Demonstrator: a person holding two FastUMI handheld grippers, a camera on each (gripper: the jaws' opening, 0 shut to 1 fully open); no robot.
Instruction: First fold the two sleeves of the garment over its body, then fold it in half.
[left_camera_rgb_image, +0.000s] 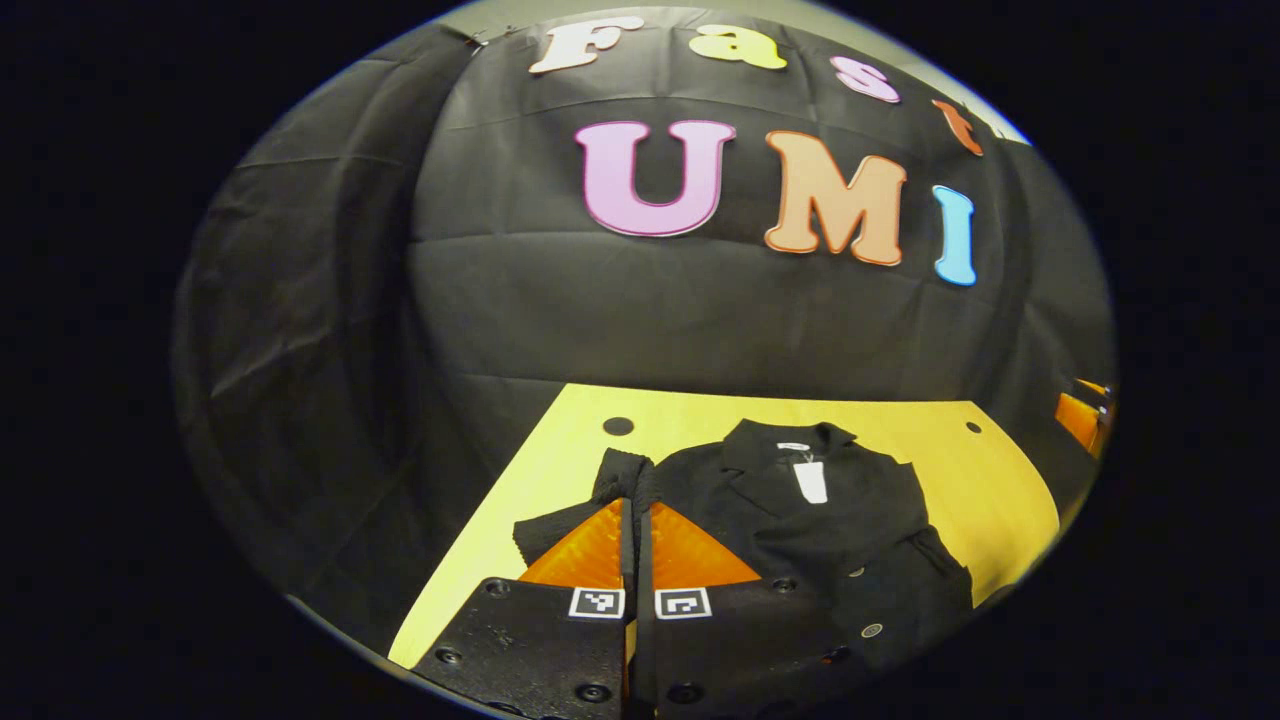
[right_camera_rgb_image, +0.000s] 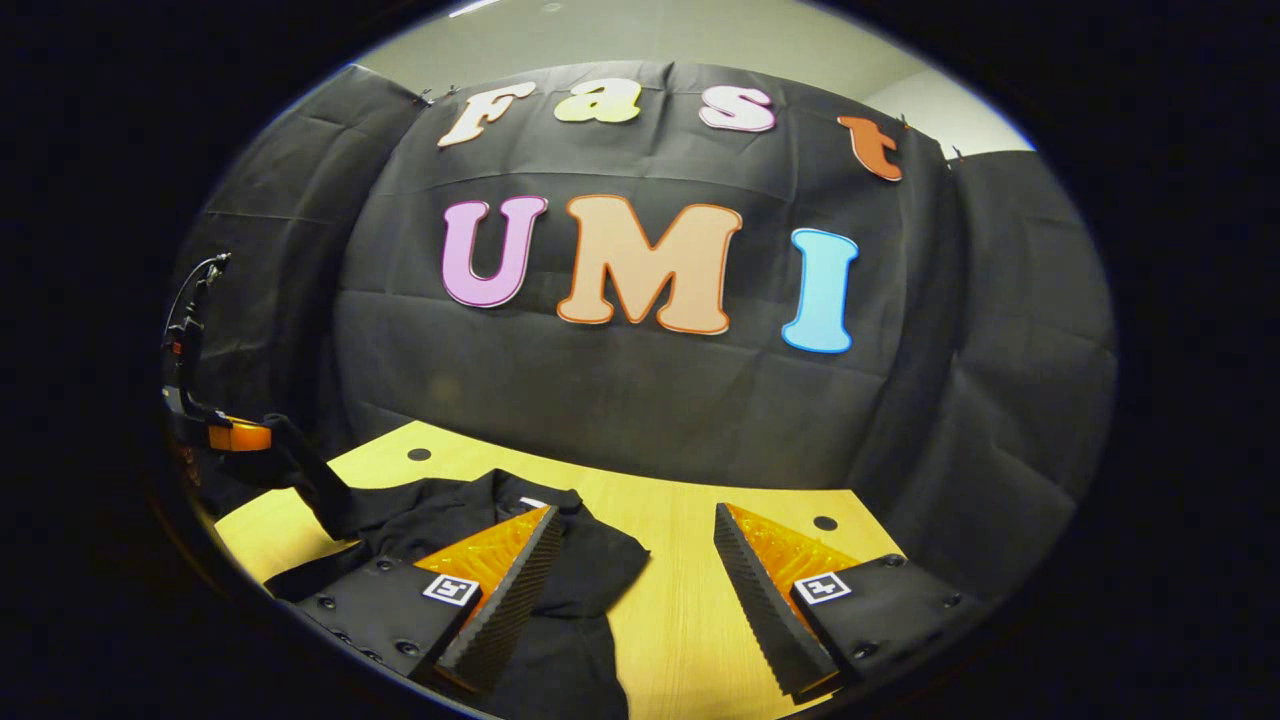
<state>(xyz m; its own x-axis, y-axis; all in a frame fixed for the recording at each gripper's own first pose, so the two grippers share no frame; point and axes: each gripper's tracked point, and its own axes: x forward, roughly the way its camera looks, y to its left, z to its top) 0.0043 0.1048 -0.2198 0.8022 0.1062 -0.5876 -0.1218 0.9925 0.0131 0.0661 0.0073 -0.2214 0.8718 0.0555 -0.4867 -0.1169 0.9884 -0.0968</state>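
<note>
While the left gripper (left_camera_rgb_image: 638, 500) clamps the cuff of one sleeve (left_camera_rgb_image: 620, 475) and holds it lifted off the table (left_camera_rgb_image: 560, 440), the right gripper (right_camera_rgb_image: 632, 560) hangs with its fingers spread wide and nothing between them. The jacket (left_camera_rgb_image: 820, 510) lies flat, collar toward the far wall, hem toward the grippers, so its long axis runs away from the cameras. In the right gripper view the raised sleeve (right_camera_rgb_image: 310, 480) slopes down from the left gripper (right_camera_rgb_image: 235, 436) to the jacket (right_camera_rgb_image: 560, 560), and the body lies to the inside of that grip. That's the relation that counts: I'd judge the carry goes across, over the chest. The other sleeve (right_camera_rgb_image: 600, 555) rests on the table (right_camera_rgb_image: 680, 600) close to the right gripper's near finger (right_camera_rgb_image: 500, 590), clearly the nearer hand for it. Count: one jacket, two sleeves, one gripped, one lying loose, two grippers.
</note>
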